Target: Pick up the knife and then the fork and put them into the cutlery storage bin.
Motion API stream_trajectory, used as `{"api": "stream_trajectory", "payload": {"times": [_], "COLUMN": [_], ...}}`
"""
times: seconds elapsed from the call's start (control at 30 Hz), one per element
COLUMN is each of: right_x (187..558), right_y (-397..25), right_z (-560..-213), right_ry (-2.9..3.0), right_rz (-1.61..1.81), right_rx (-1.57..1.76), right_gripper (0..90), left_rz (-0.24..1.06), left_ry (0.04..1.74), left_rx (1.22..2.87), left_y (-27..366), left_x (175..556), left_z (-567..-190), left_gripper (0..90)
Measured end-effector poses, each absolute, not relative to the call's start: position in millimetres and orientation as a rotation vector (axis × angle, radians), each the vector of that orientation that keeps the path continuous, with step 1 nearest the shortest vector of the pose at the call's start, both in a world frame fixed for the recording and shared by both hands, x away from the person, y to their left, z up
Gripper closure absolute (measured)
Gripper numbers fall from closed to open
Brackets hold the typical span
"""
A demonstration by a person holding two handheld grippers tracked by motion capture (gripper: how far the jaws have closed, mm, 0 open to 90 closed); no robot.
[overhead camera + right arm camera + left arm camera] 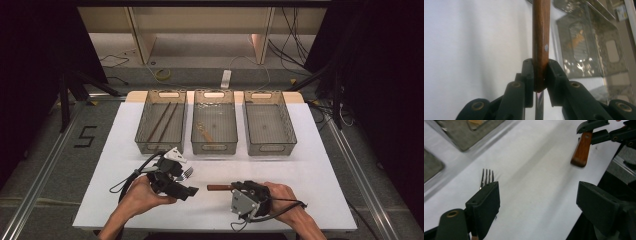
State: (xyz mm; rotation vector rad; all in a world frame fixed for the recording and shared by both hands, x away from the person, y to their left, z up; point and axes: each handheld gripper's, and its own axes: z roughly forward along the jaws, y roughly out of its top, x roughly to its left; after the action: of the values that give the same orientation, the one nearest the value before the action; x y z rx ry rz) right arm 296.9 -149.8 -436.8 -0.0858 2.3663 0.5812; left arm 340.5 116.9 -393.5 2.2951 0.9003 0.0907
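Note:
A metal fork (188, 173) (486, 175) lies on the white table (310, 170), tines just past my left gripper's left jaw. My left gripper (183, 182) (539, 195) is open over bare table, nothing between its jaws. My right gripper (235, 188) (540, 72) is shut on the brown wooden handle (218, 187) (541, 37) (581, 150) of a utensil, likely a knife. The handle points left toward the left gripper. A strip of metal blade (539, 105) shows below the jaws.
Three grey mesh baskets stand in a row at the back: the left basket (161, 148) holds two dark chopsticks (162, 121), the middle basket (214, 148) a light wooden piece (205, 131), the right basket (271, 149) nothing that I can see.

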Motion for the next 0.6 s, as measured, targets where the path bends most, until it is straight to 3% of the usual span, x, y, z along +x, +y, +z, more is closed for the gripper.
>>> {"api": "stream_trajectory", "payload": {"times": [0.13, 0.6], "right_x": [308.7, 368.0], "right_y": [-160.6, -198.0], "right_z": [-427.8, -390.1], "right_ry": [2.375, 2.387], "right_rz": [0.636, 0.907], "right_rx": [0.051, 0.515], "right_gripper": [78.0, 77.9], "left_rz": [0.152, 0.16], "left_ry": [0.948, 1.001], "left_rx": [2.258, 2.203], "left_y": [125.7, 146.2], "left_x": [340.6, 341.8], "left_z": [-400.1, -413.7], "left_gripper": [18.7, 16.1]}}
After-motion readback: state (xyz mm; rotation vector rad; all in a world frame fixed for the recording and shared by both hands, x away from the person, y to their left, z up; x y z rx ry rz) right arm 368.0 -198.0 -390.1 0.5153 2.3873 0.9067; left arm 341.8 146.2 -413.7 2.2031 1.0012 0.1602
